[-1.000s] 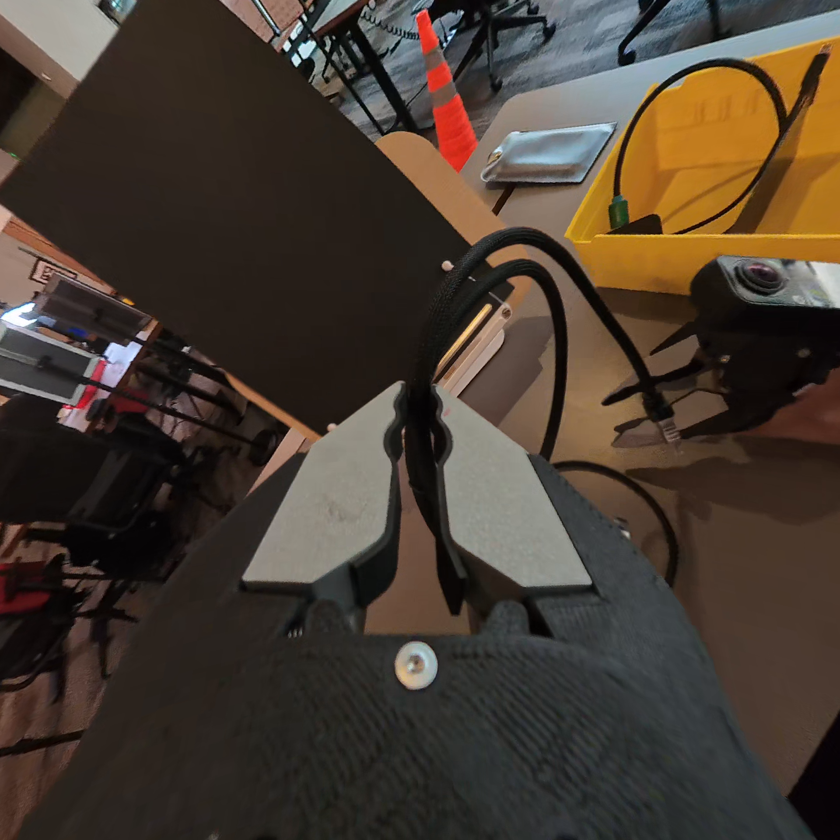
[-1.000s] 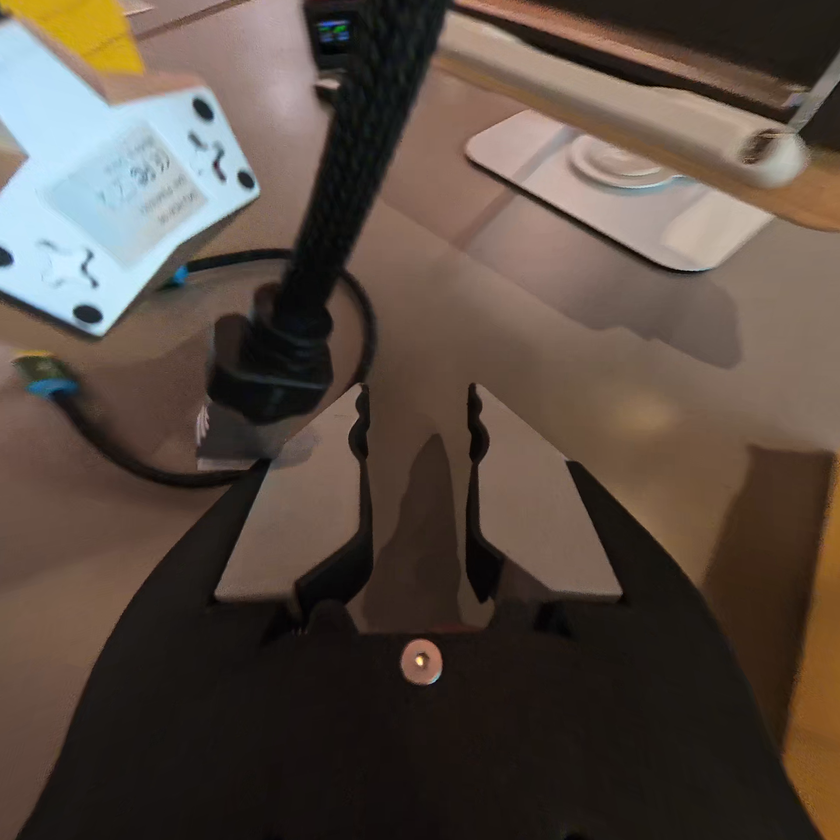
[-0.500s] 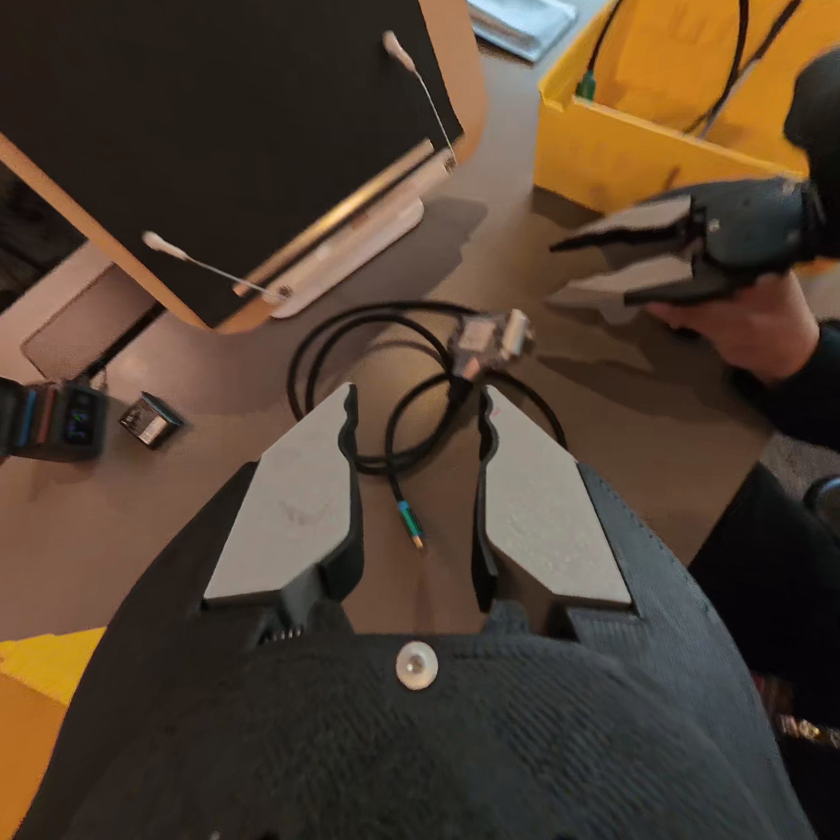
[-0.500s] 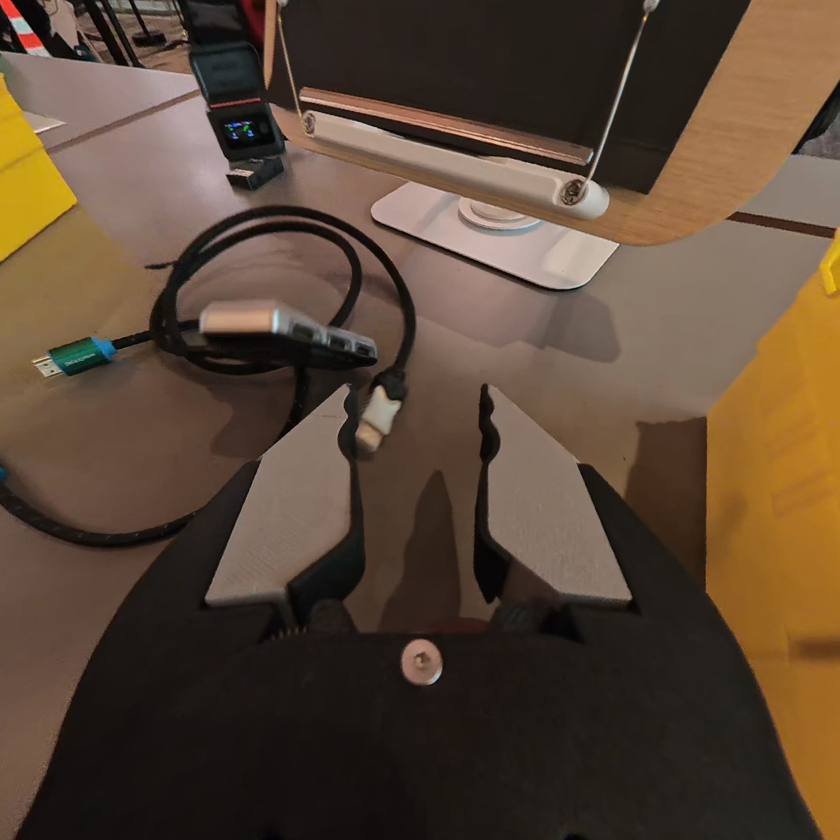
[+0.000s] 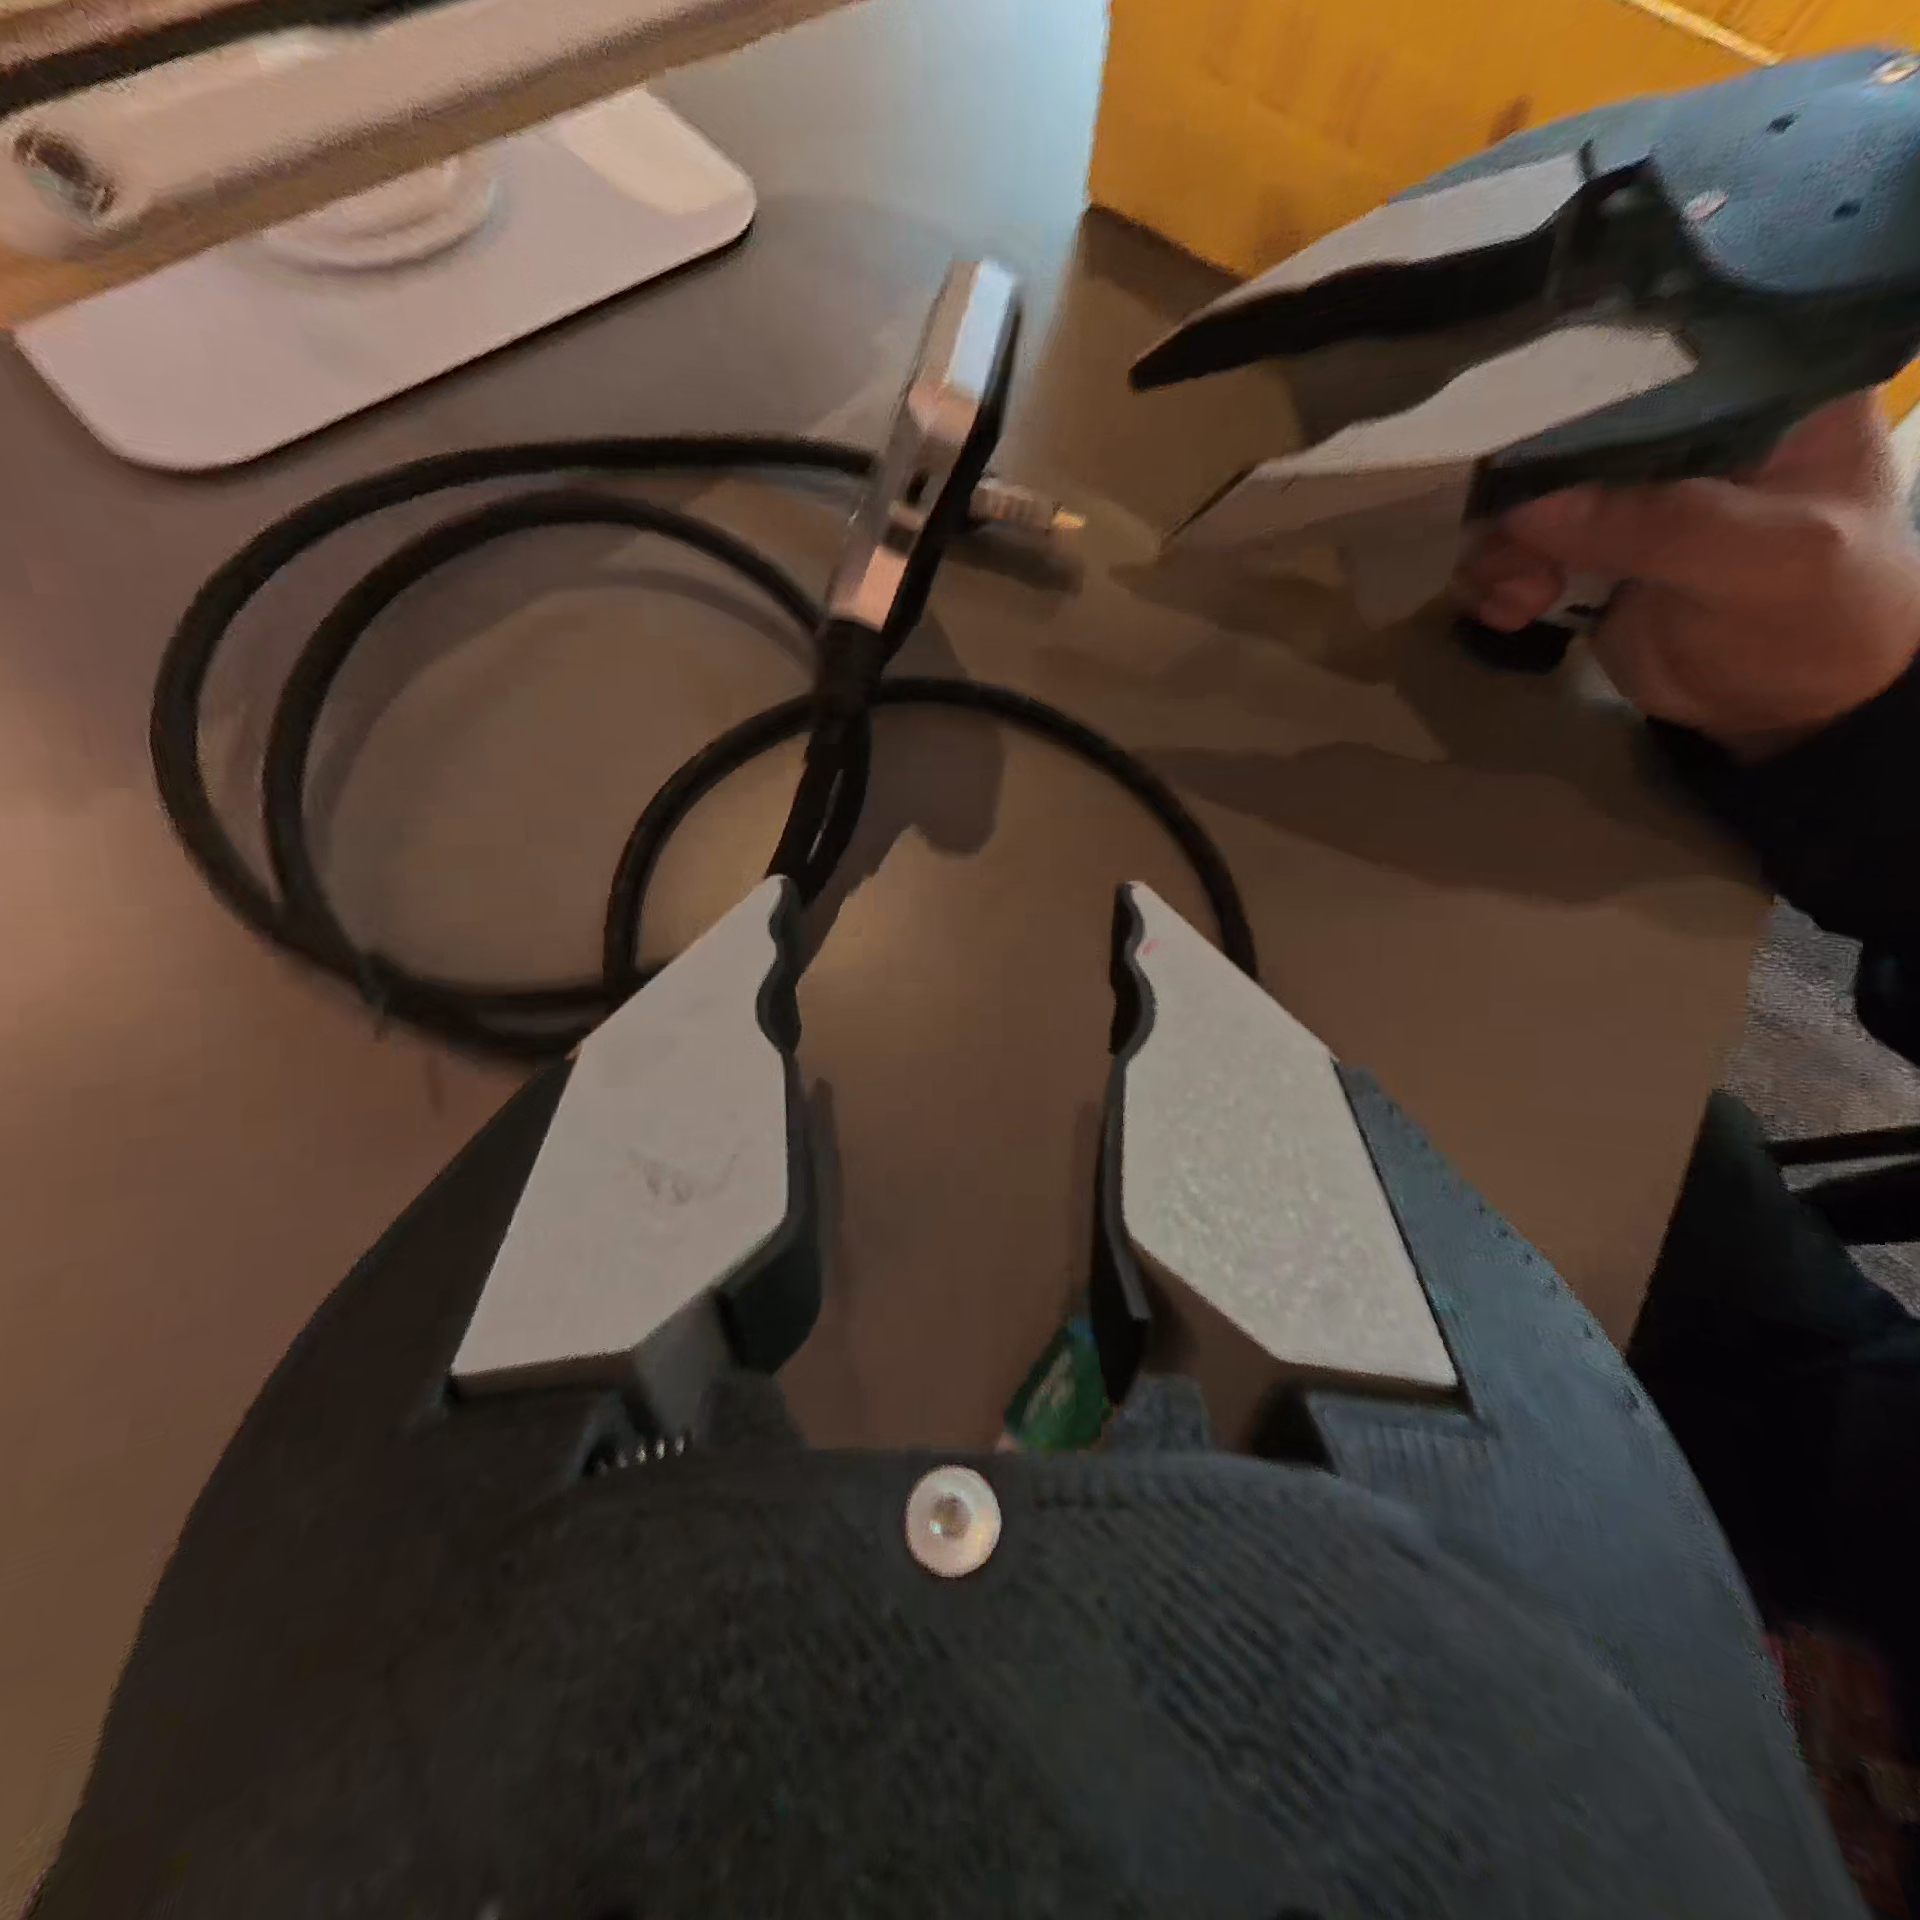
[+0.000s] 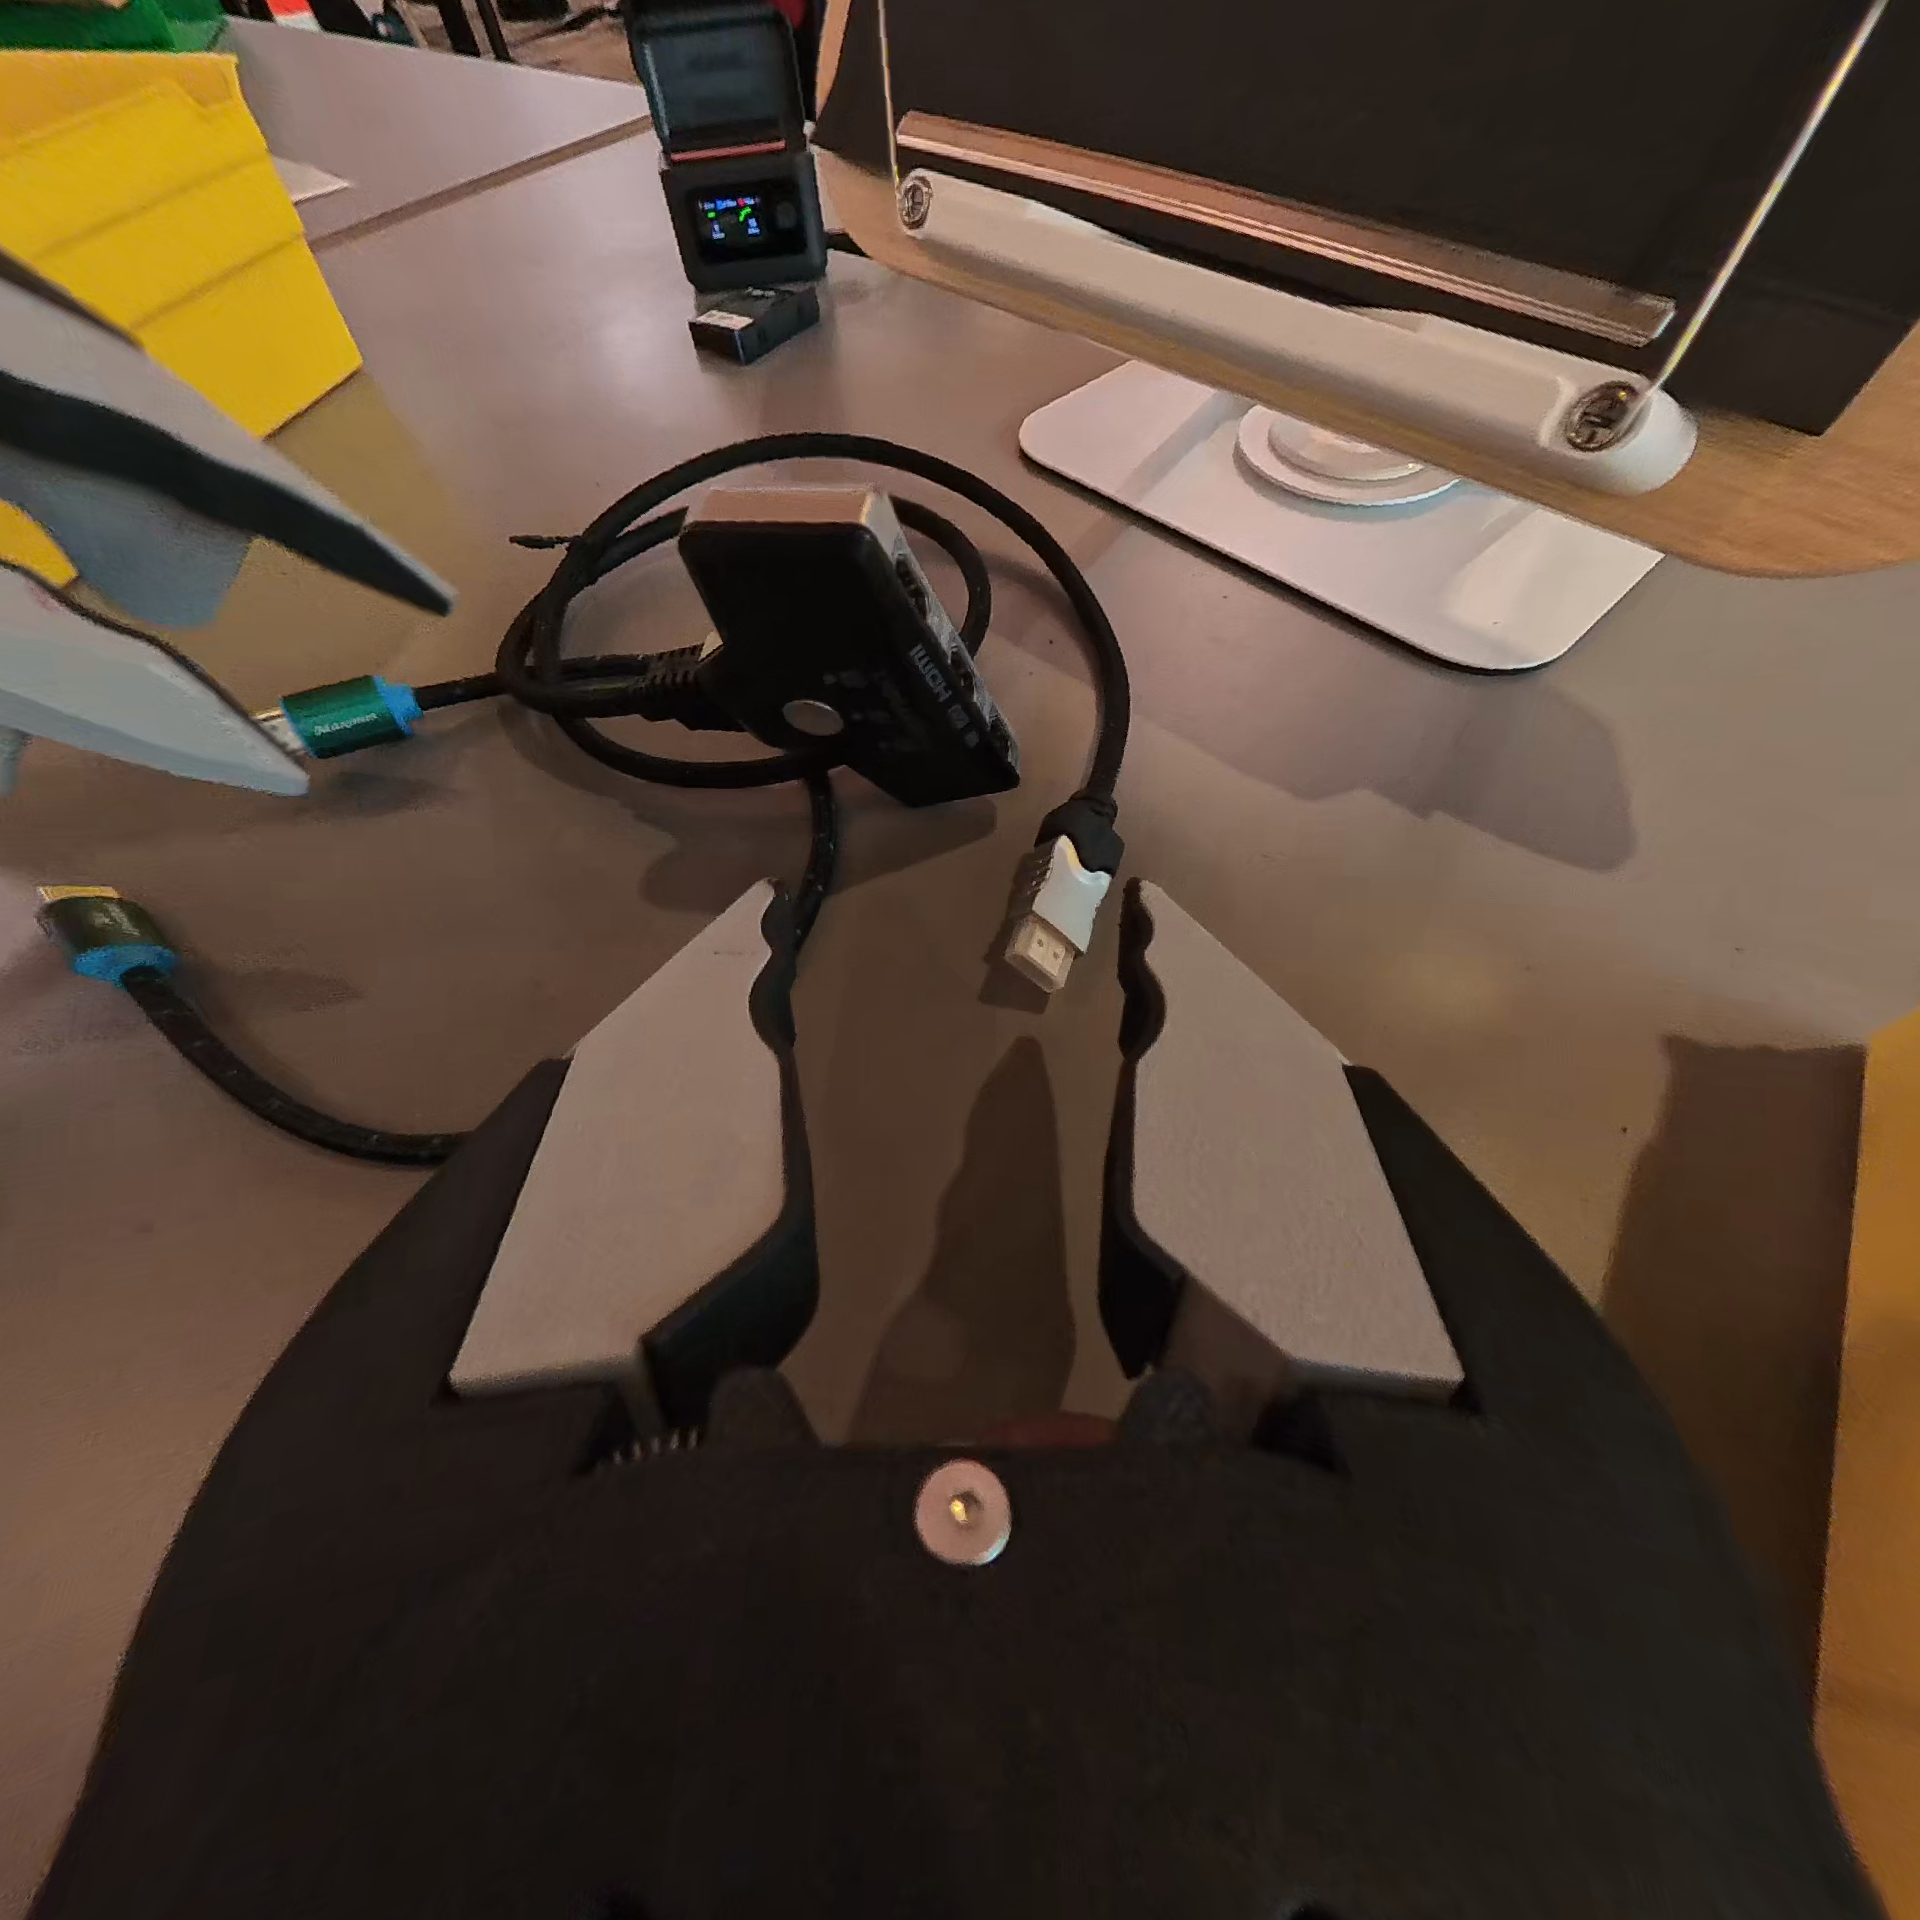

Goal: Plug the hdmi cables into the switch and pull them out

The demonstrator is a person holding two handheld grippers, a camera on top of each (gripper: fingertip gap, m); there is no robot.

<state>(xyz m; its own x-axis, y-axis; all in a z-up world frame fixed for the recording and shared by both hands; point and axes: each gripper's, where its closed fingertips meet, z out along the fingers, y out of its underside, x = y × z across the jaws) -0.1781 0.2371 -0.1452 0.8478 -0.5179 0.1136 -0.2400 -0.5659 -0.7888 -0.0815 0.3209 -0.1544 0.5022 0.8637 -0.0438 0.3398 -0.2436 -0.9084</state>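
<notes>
Two grippers are held over a brown table (image 6: 1351, 831), and both are spread wide with nothing between their fingers. The right gripper (image 6: 951, 914) is seen low in its own view; just past its tips a loose plug with a silver and white end (image 6: 1055, 904) is laid flat on the table, pointing near. The black switch (image 6: 842, 665) is found a little farther off, tipped up on a coil of black cable (image 6: 1101, 644); one black plug (image 6: 665, 675) is pushed into its left side. A green plug with a blue collar (image 6: 348, 717) is laid to the left of the switch, close to the tips of the left gripper (image 6: 281, 675) (seen at the left edge). Another plug with a blue collar (image 6: 104, 935) is laid nearer, at the far left.

In the left wrist view the left gripper (image 5: 951, 904) is hung above the cable loops (image 5: 260, 707); the right gripper (image 5: 1164, 457) is held by a hand (image 5: 1704, 603) at the far right. This view is blurred, so small parts cannot be told. A white stand base (image 6: 1455, 540), a small dark device with a lit screen (image 6: 743, 223) and a yellow bin (image 6: 177, 249) are set farther back.
</notes>
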